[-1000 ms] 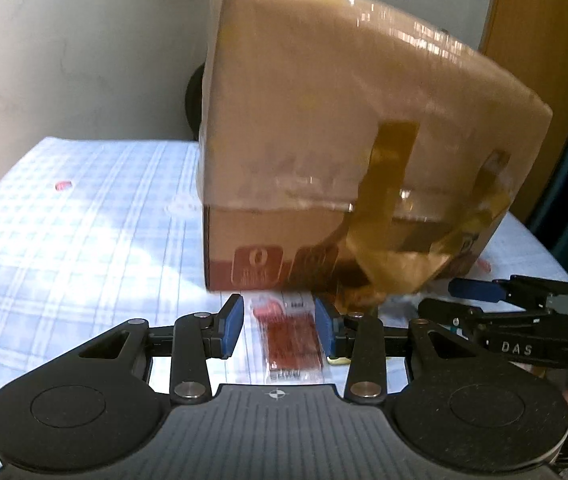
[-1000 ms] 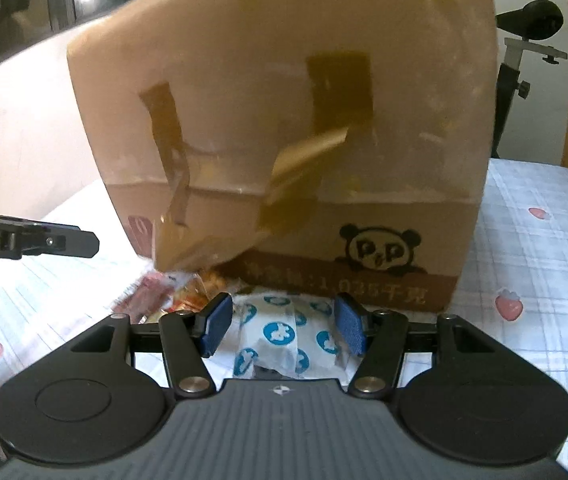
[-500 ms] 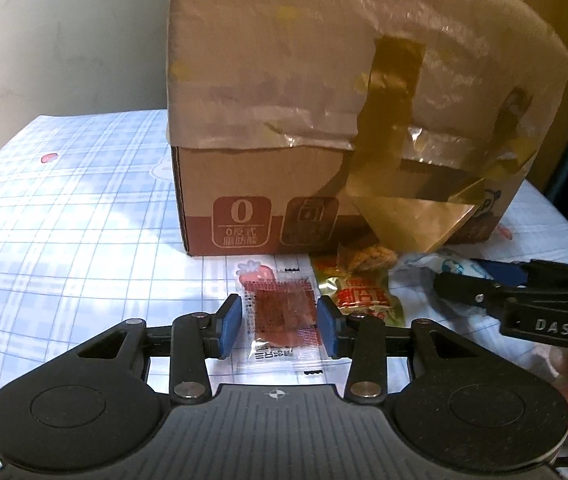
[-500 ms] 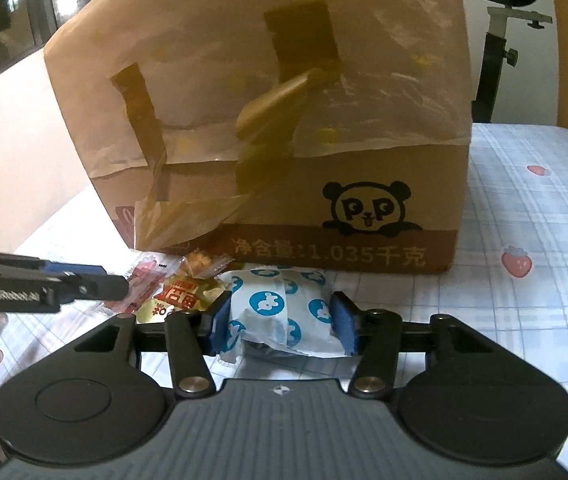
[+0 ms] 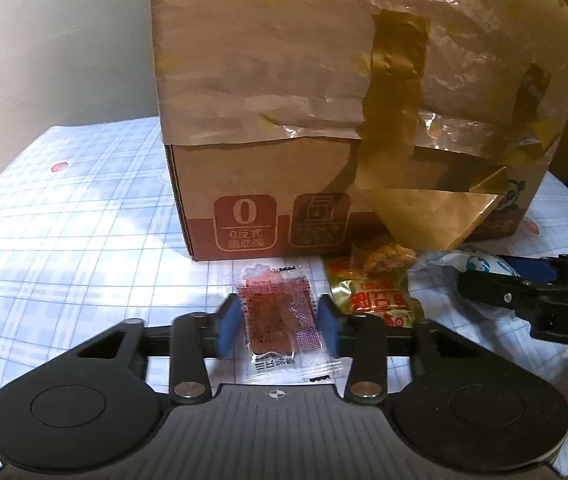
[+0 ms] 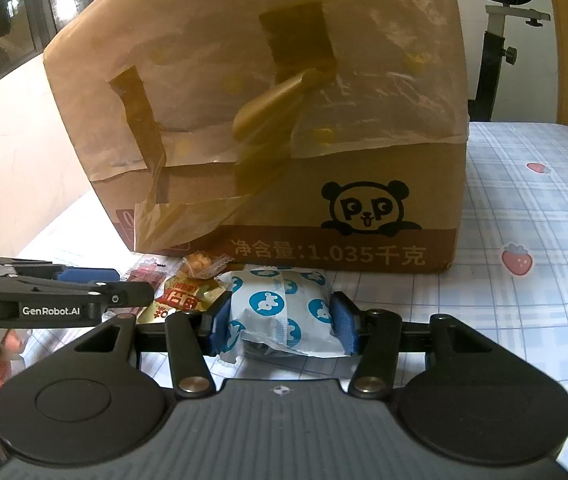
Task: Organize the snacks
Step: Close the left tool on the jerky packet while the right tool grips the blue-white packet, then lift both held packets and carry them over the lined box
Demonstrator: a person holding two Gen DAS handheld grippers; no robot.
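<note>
Now left gripper (image 5: 278, 322) jaws just closing, red sachet (image 5: 280, 314) between pads, contact unclear. Right gripper (image 6: 282, 320) pads pressing blue-dotted white packet (image 6: 284, 312); cardboard box (image 6: 284, 160) at twelve o'clock.

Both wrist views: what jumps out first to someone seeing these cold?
The big taped cardboard box fills the back of both views, standing on a checked cloth. In front of it lie three snacks in a row: a red packet between the left gripper pads, a gold packet in the middle, and a white-and-blue packet squeezed by the right gripper.
</note>
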